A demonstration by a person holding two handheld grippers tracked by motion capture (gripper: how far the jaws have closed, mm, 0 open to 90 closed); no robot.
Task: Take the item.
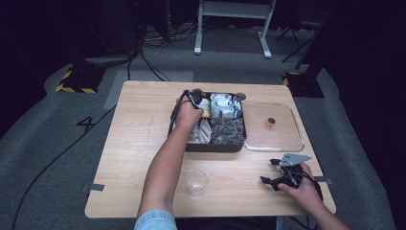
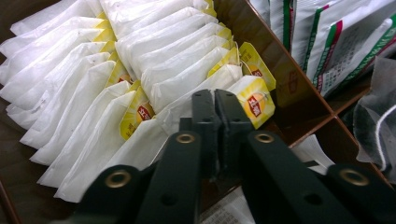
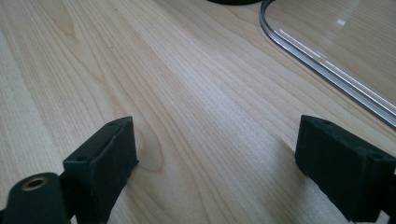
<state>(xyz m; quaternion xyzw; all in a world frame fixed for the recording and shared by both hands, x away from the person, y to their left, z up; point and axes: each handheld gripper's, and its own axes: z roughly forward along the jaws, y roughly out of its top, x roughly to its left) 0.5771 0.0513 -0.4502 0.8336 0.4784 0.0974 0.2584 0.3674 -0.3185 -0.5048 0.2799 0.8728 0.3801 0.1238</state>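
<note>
- Reaching into a dark compartment box near the middle of the far half of the tabletop, the person's left hand holds the left tongs over the box's far-left section.
- In the left gripper view, the left tongs have their two black jaws drawn together, tips almost meeting, with the edge of a white tea bag between them; whether the paper is truly pinched cannot be told for sure, though the jaws look closed on it.
- That tea bag carries a yellow tag with a red mark, lying just beside the jaw tips.
- Rows of similar white tea bags stand packed on edge in the same compartment, overlapping one another.
- Beyond a brown divider, neighbouring compartments hold white sachets with green and red stripes.
- A clear lid lies flat on the tabletop, touching the box's right side, toward the far-right corner.
- A clear plastic cup stands near the front edge, roughly at its middle.
- The right hand rests near the front-right corner, holding the right tongs.
- In the right gripper view, the right tongs stand wide apart with nothing but bare wood between them, and the lid's curved rim lies near.
</note>
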